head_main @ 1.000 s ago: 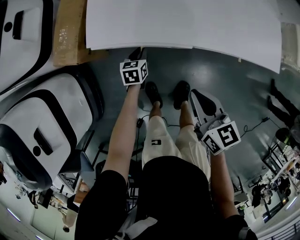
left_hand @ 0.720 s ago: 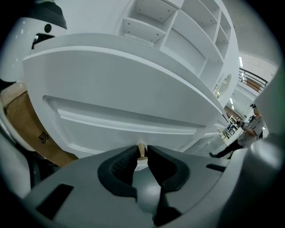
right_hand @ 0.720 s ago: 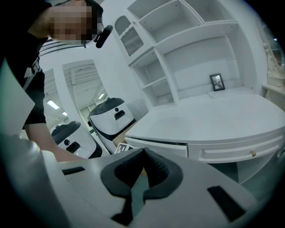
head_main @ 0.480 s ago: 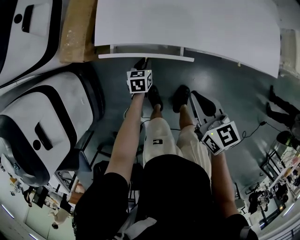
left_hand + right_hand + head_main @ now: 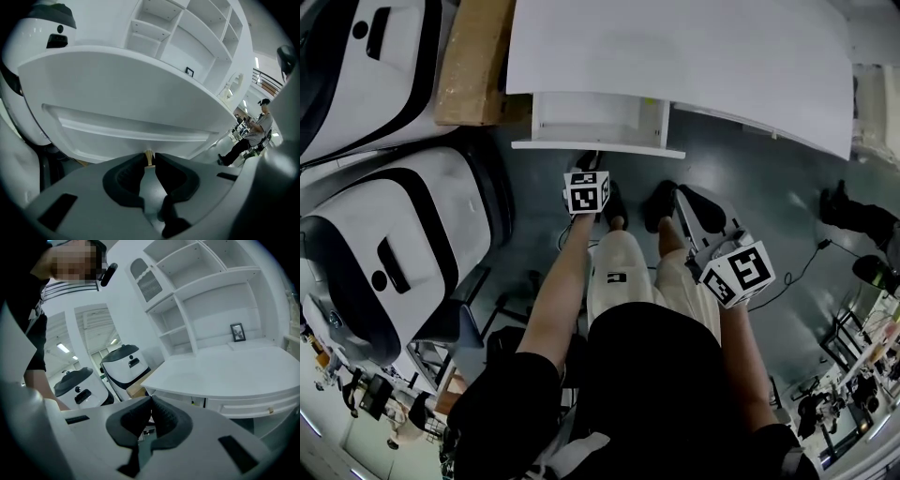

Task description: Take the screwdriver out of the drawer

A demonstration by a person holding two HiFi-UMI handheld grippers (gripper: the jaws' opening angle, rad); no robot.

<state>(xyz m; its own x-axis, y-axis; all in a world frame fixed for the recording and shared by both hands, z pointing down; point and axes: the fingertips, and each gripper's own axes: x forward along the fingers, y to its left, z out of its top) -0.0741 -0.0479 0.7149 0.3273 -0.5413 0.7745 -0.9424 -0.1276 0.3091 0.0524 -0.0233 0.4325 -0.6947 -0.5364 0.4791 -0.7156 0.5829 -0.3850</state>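
Left gripper [image 5: 588,161] pinches the small tan pull [image 5: 149,157] on the drawer [image 5: 637,150], which is partly open under the worktop [image 5: 675,56]. Right gripper [image 5: 151,409] is pressed together and empty, near the body. No screwdriver shows in the exposed part, so pull straight and level, wider, no yanking.

- Looks like a robotics lab or demo hall to me, not anyone's home.
- Big white-and-black pod machines [image 5: 394,244] are parked right by the left edge of the white desk [image 5: 675,66], with a cardboard box [image 5: 473,61] just beside it.
- Bare grey floor [image 5: 769,187] with a loose cable [image 5: 797,272] trailing across it.
- Behind the desk there's a staged white shelf unit [image 5: 211,301] with just one picture frame [image 5: 237,332].
- Strip ceiling lights [image 5: 63,348], a railing [image 5: 267,84] and a person standing [image 5: 251,136] out in the open hall.
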